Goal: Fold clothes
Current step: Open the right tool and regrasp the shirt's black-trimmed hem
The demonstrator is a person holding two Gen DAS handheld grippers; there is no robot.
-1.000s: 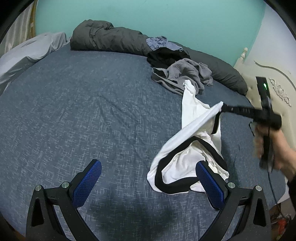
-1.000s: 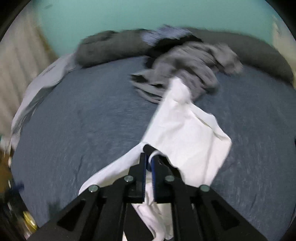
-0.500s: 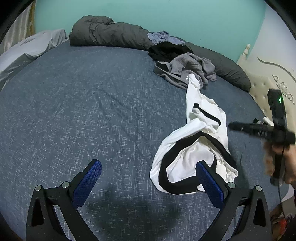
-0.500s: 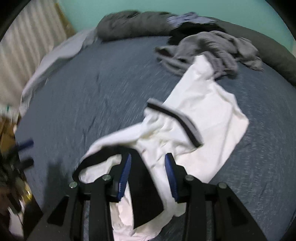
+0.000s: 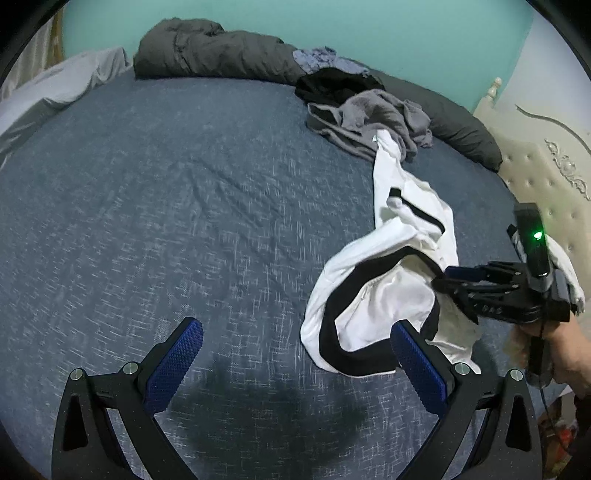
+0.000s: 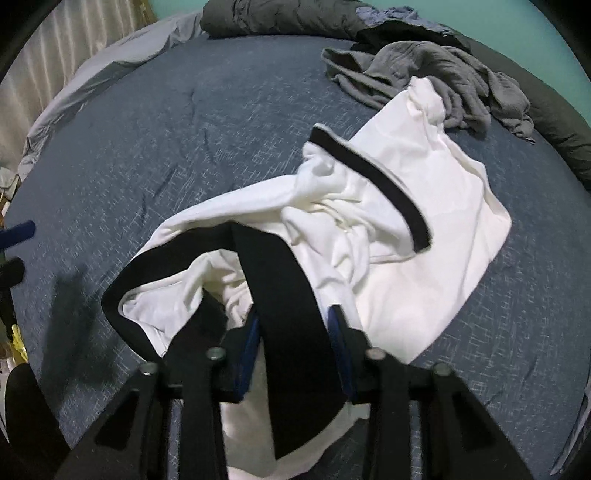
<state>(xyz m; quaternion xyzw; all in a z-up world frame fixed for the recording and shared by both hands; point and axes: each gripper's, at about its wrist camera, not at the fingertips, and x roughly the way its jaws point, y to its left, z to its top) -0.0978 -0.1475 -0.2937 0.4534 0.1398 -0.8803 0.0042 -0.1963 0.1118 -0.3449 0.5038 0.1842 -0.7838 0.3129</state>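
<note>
bed [image 5: 155,206] — blue sheet under me | cream tufted headboard [image 5: 546,173] to my right | teal wall [image 5: 369,33] beyond

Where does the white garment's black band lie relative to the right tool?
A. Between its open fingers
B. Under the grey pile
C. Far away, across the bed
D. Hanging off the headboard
A: in the right wrist view the black band runs between the spread fingers of the right tool.

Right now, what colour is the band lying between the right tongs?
Black band on a white garment; clearest in the right wrist view.
</note>
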